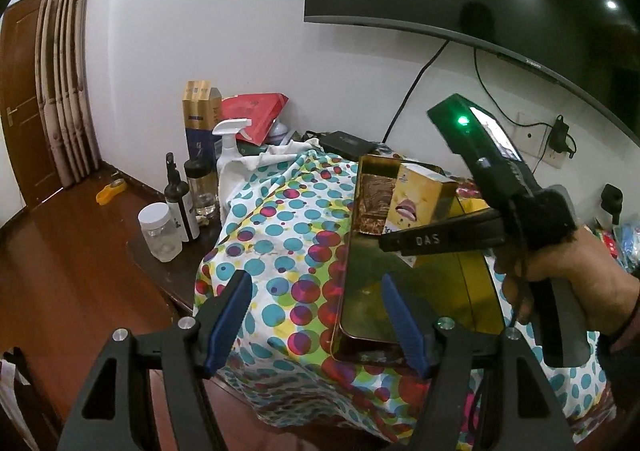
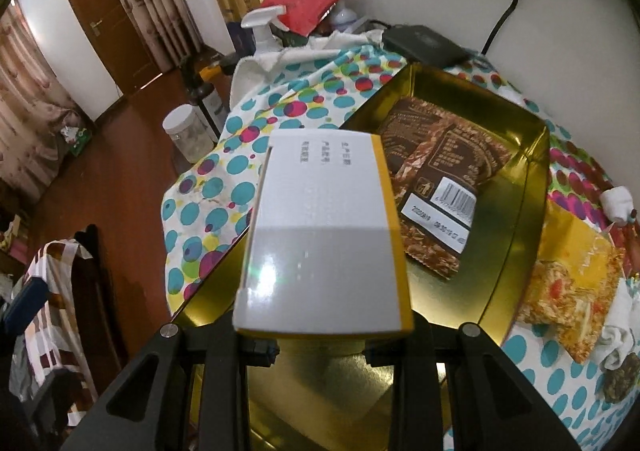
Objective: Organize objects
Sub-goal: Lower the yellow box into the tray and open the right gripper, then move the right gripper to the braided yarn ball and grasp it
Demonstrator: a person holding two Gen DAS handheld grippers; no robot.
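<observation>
I have the small box (image 2: 324,235) clamped in the right hand-held gripper (image 1: 394,241), hanging over the gold tin (image 2: 536,155) on the spotted cloth (image 1: 280,243). A brown snack packet (image 2: 436,187) already lies inside. The left hand-held gripper (image 1: 316,315) hangs open and empty, apparently astride the tin's near corner. Next, I should lower the box beside the packet and release.
</observation>
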